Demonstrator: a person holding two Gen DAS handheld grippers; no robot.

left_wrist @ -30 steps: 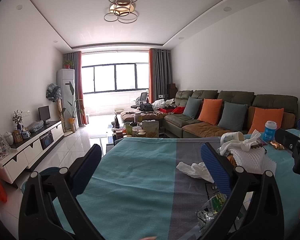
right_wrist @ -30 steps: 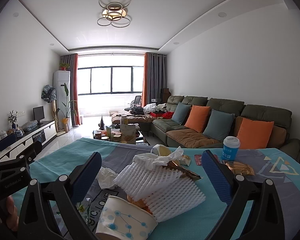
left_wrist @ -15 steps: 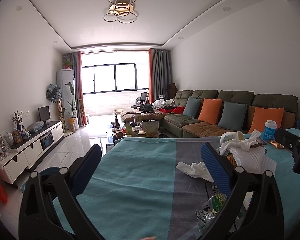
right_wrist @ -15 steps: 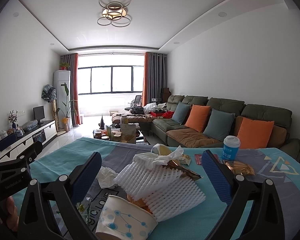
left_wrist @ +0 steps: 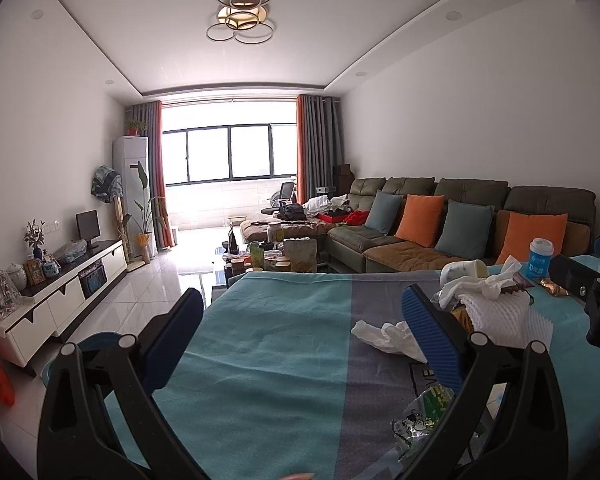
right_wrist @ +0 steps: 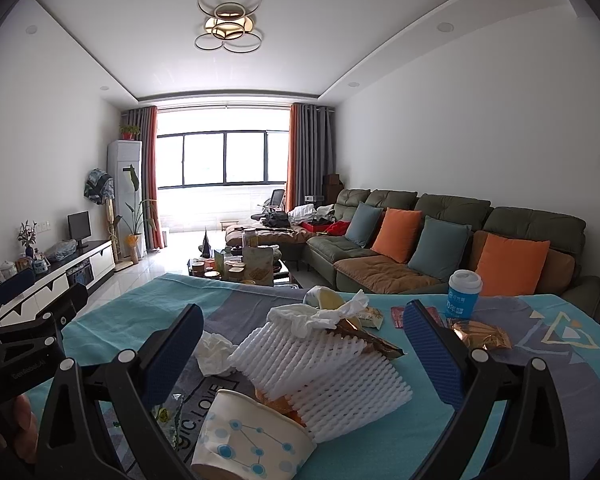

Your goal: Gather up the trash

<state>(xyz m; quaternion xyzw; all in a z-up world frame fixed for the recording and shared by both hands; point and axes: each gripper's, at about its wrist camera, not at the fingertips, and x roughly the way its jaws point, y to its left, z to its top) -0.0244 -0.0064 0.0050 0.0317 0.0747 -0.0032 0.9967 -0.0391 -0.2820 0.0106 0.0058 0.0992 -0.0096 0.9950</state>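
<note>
Trash lies on a table with a teal and grey cloth. In the right wrist view, white foam netting lies between my open right gripper's fingers, with a paper cup on its side in front, a crumpled tissue to the left and a gold wrapper to the right. My left gripper is open and empty over bare cloth. A crumpled tissue lies by its right finger and a green wrapper near the front edge.
A blue lidded cup stands upright at the table's far right. A red packet lies beside it. Beyond the table are a green sofa with cushions, a cluttered coffee table and a white TV cabinet on the left.
</note>
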